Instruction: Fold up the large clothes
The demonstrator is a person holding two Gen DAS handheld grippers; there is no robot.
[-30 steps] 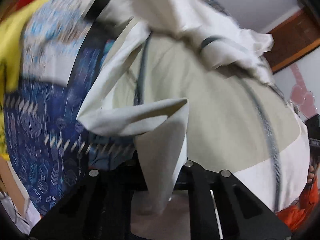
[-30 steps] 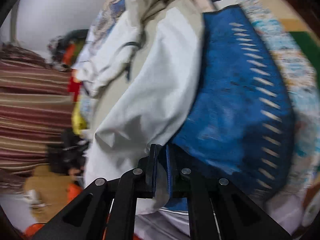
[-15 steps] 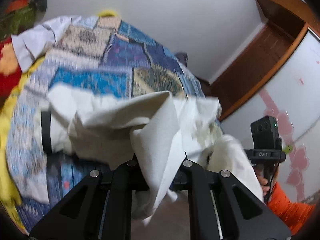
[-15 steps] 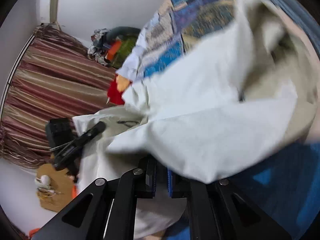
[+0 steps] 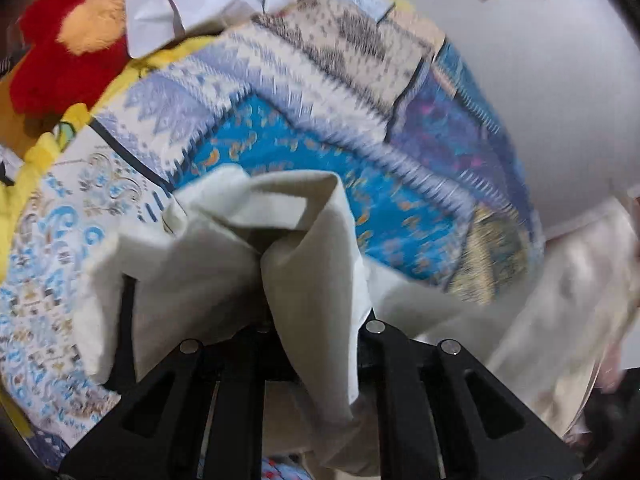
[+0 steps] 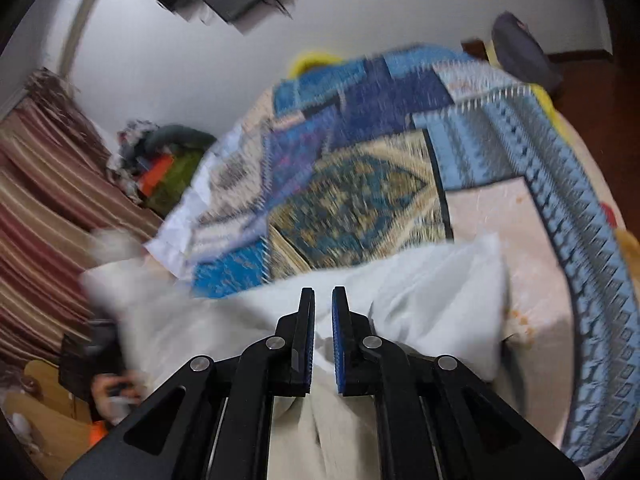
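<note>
The big cream cloth [image 5: 224,280] hangs in front of me, over the patchwork bedspread [image 5: 320,128]. It is bunched and wrinkled, not flat at all.

My left gripper [image 5: 316,320] is pinching a thick fold of it. The fold drapes right over my fingers, so I cannot see the tips, but the cloth comes up from between them and looks held.

My right gripper [image 6: 322,308] is different. Its two blue pads [image 6: 338,344] stand a little apart, with a thin gap between them. The cloth [image 6: 432,304] lies just past the tips and under them. I cannot tell if any of it is caught in that gap. It looks to me like nothing is.

I think I am at the step of lifting the cloth up to spread it out on the bed. No fold is made yet.

Next, I think my right gripper needs a firm hold on an edge or corner. Then both grippers can pull apart and lay the cloth flat.

Further off, a red and orange soft toy [image 5: 68,52] sits by the left edge of the bed. Striped curtains [image 6: 44,208] hang beside the bed.
</note>
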